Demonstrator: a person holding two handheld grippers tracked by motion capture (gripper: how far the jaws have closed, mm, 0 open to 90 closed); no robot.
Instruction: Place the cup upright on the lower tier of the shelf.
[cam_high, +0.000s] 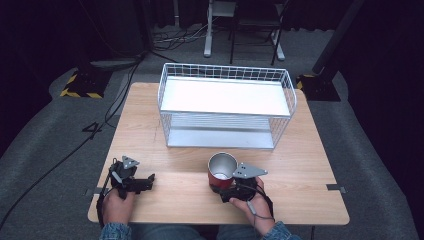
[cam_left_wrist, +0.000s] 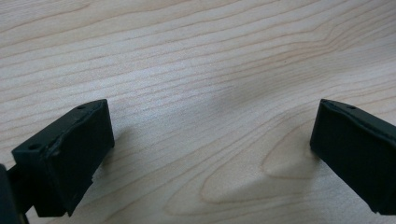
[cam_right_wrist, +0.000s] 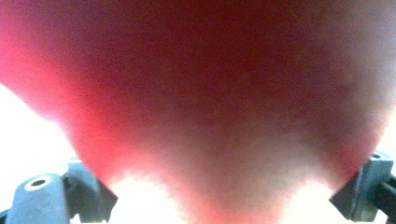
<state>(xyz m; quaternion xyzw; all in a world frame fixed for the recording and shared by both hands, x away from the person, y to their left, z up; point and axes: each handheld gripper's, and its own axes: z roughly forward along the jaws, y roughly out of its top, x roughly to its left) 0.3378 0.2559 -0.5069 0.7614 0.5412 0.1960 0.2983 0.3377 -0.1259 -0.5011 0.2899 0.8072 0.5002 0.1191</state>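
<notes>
A red cup (cam_high: 222, 170) with a shiny metal inside stands upright on the wooden table (cam_high: 300, 165), near its front middle. My right gripper (cam_high: 223, 191) reaches it from the near side, jaws on either side of its lower wall. In the right gripper view the blurred red cup (cam_right_wrist: 210, 93) spans the whole gap between the two jaws and touches both. My left gripper (cam_high: 150, 181) rests low over the table at the front left. It is open, with bare wood between its fingers (cam_left_wrist: 70, 149).
A white two-level wire rack (cam_high: 225, 70) stands at the back middle of the table, its open front facing me. Cables cross the floor on the left, and chair and stand legs rise behind the table.
</notes>
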